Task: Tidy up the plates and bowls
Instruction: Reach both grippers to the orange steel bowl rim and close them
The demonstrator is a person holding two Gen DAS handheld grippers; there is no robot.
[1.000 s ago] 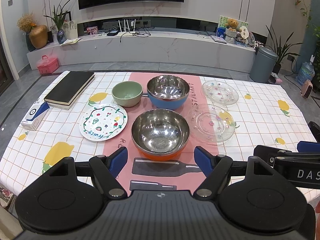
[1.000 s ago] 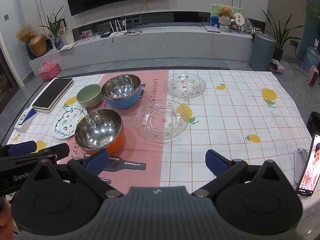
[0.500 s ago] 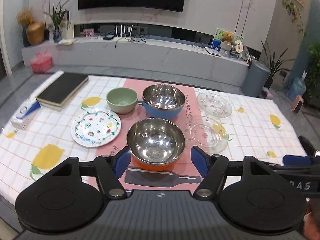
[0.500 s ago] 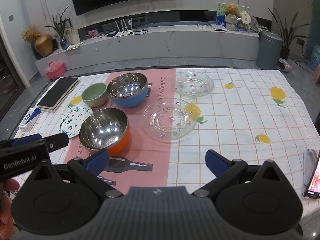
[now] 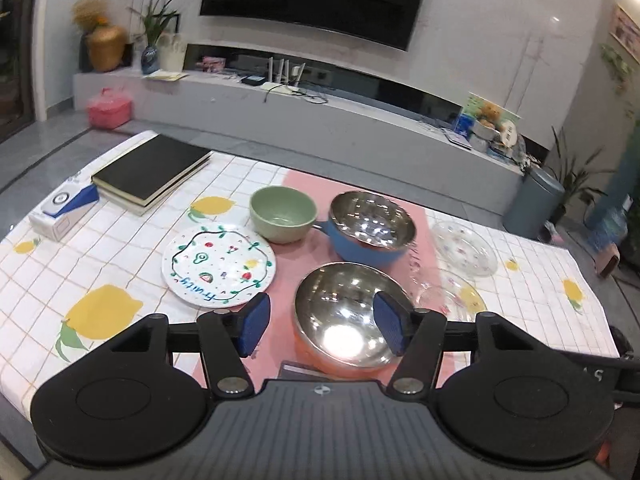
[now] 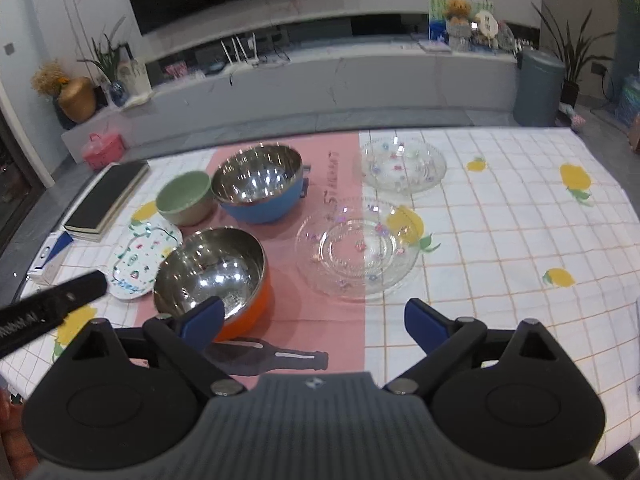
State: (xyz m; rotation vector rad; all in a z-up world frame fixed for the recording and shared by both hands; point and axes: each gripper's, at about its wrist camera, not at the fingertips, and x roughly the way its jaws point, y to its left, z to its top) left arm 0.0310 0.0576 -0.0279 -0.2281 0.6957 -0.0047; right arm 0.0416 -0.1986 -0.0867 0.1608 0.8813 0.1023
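An orange steel-lined bowl (image 5: 340, 316) (image 6: 212, 268) sits nearest me on the pink runner. Behind it stand a blue steel-lined bowl (image 5: 370, 226) (image 6: 258, 182) and a small green bowl (image 5: 282, 212) (image 6: 184, 196). A white fruit-print plate (image 5: 218, 264) (image 6: 140, 252) lies at left. Two clear glass plates lie at right, the nearer one (image 5: 452, 294) (image 6: 358, 246) and the farther one (image 5: 464, 248) (image 6: 402, 164). My left gripper (image 5: 322, 328) is open and empty, its fingers over the orange bowl's near side. My right gripper (image 6: 314, 318) is open and empty, in front of the nearer glass plate.
A black book (image 5: 150, 172) and a white-blue box (image 5: 62, 208) lie at the table's far left. The left gripper's body (image 6: 48, 308) reaches in at the left of the right wrist view. The table's near edge runs just below the grippers.
The left gripper has moved forward and tilted left, so the orange bowl now sits between its fingers. The right gripper has moved forward toward the nearer glass plate.
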